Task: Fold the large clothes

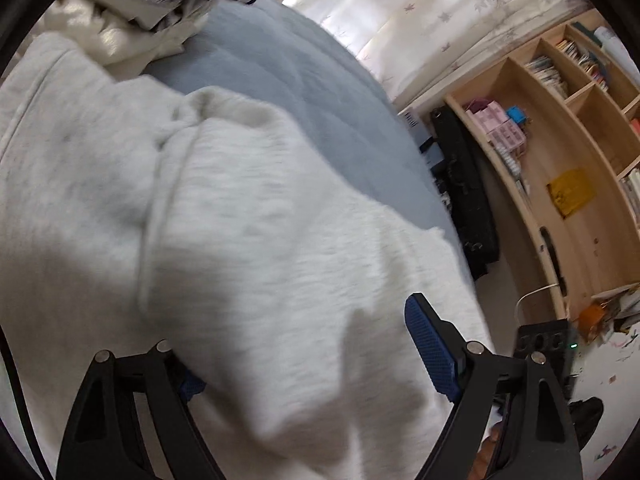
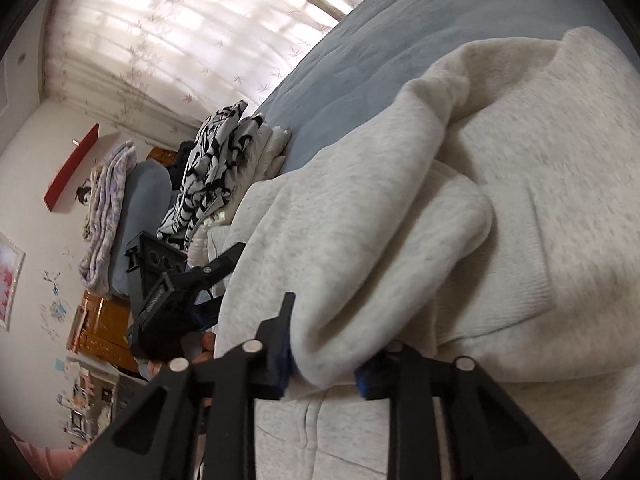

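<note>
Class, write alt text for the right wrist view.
The right gripper has its jaws closed around a fold of a light grey fleece sweatshirt lying on a blue-grey quilted bedspread. Black-and-white patterned clothes are heaped behind.

Left claw (image 1: 316,356) spread wide, right claw (image 2: 324,364) partly closed, both pinching cloth

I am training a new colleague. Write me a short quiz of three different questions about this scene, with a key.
1. True or false: the light grey sweatshirt lies on a blue-grey bedspread.
2. Which tool has grey fabric between its pads: A) only the right tool, B) only the left tool, C) both?
3. What pattern has the garment pile beyond the sweatshirt?

Key: 1 true; 2 C; 3 black and white.
</note>
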Tool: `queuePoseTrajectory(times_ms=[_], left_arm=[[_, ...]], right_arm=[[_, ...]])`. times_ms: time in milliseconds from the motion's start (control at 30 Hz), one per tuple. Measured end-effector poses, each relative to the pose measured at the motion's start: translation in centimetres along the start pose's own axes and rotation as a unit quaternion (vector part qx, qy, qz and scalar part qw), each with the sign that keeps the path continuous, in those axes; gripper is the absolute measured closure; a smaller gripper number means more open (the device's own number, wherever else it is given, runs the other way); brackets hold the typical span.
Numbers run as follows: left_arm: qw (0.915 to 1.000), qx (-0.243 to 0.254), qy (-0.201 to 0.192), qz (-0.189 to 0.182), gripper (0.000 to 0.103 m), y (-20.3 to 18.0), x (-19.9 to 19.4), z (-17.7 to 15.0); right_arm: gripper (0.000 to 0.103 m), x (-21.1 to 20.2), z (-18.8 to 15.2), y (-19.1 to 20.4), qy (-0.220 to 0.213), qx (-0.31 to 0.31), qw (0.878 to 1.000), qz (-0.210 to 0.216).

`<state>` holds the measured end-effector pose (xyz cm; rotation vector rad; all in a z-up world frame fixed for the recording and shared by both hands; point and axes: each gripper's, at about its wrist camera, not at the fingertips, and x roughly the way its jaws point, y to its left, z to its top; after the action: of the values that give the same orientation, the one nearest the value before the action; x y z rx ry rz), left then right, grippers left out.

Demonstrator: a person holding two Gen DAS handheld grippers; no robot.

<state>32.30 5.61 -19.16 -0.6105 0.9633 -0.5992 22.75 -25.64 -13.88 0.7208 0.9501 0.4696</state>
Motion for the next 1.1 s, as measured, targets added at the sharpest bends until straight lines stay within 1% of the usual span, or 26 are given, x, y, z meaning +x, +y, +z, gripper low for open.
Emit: queuePoseTrajectory(times_ms=[67,167,200,233,267,300,433,467,533,600,667,767,800,833,900,933,1000,1033,1100], left_arm=[[0.9997,0.003,-0.022,-0.005,0.020,-0.9,-1.4,-0.3],[0.9982,-0.004,-0.053,-0.026,0.028,-2.3,-3.1,-0.3],[0.9978,-0.004,-0.060,-0.025,0.042,-2.8,-3.4,-0.3],[0.9977,-0.001,-0.066,-0.014,0.062,-3.1,-3.8,-0.5],[0.9979,0.003,-0.065,0.000,0.075,-3.4,-3.8,-0.6],[0.9981,0.005,-0.060,0.010,0.091,-3.6,-3.7,-0.7],[0.9978,0.009,-0.053,0.039,0.095,-5.0,-4.4,-1.4],[0.9976,0.011,-0.052,0.044,0.095,-4.8,-5.4,-1.9],[0.9970,0.013,-0.047,0.061,0.095,-5.3,-6.2,-2.9],[0.9959,0.015,-0.030,0.084,0.095,-5.0,-6.5,-4.4],[0.9943,0.017,-0.007,0.105,0.095,-4.5,-5.7,-5.7],[0.9861,0.035,0.037,0.158,0.095,-3.1,-3.2,-7.8],[0.9853,0.038,0.039,0.162,0.095,-2.8,-2.9,-8.1],[0.9862,0.033,0.038,0.158,0.095,-2.7,-2.9,-8.0],[0.9884,0.021,0.033,0.147,0.095,-2.9,-3.7,-7.5],[0.9882,0.029,0.026,0.148,0.095,-3.2,-4.1,-7.2],[0.9852,0.055,0.006,0.162,0.095,-3.7,-5.2,-6.6],[0.9842,0.062,-0.001,0.166,0.095,-3.6,-5.5,-6.3],[0.9841,0.057,-0.005,0.168,0.094,-3.1,-5.6,-5.7]], right_arm=[[0.086,-0.3,0.2,0.0,-0.003,-0.004,1.000,-0.001],[0.089,-0.9,0.7,0.5,-0.012,-0.017,1.000,-0.008],[0.090,-1.1,1.0,0.7,-0.016,-0.020,1.000,-0.008],[0.091,-1.5,1.2,0.8,-0.020,-0.022,1.000,-0.007],[0.092,-1.8,1.5,0.9,-0.024,-0.022,0.999,-0.005],[0.092,-2.2,1.9,0.9,-0.030,-0.020,0.999,-0.005],[0.095,-4.4,2.9,0.7,-0.055,-0.013,0.998,-0.007],[0.095,-4.9,3.0,0.6,-0.059,-0.011,0.998,-0.007],[0.095,-5.9,2.9,0.5,-0.066,-0.012,0.998,-0.015],[0.095,-6.4,2.5,0.3,-0.063,-0.018,0.997,-0.044],[0.095,-5.9,1.3,-0.4,-0.048,-0.029,0.995,-0.086],[0.095,-3.5,-1.1,-2.0,-0.001,-0.034,0.988,-0.153],[0.095,-2.8,-1.9,-2.4,0.008,-0.034,0.986,-0.166],[0.095,-2.4,-2.7,-2.7,0.008,-0.034,0.984,-0.174],[0.095,-2.9,-3.2,-1.7,-0.007,-0.046,0.981,-0.187],[0.095,-3.5,-3.2,-0.6,-0.020,-0.055,0.981,-0.184],[0.095,-4.3,-3.3,1.4,-0.041,-0.084,0.980,-0.174],[0.095,-4.2,-3.4,2.1,-0.045,-0.096,0.979,-0.177],[0.095,-3.3,-3.5,2.5,-0.045,-0.111,0.974,-0.190]])
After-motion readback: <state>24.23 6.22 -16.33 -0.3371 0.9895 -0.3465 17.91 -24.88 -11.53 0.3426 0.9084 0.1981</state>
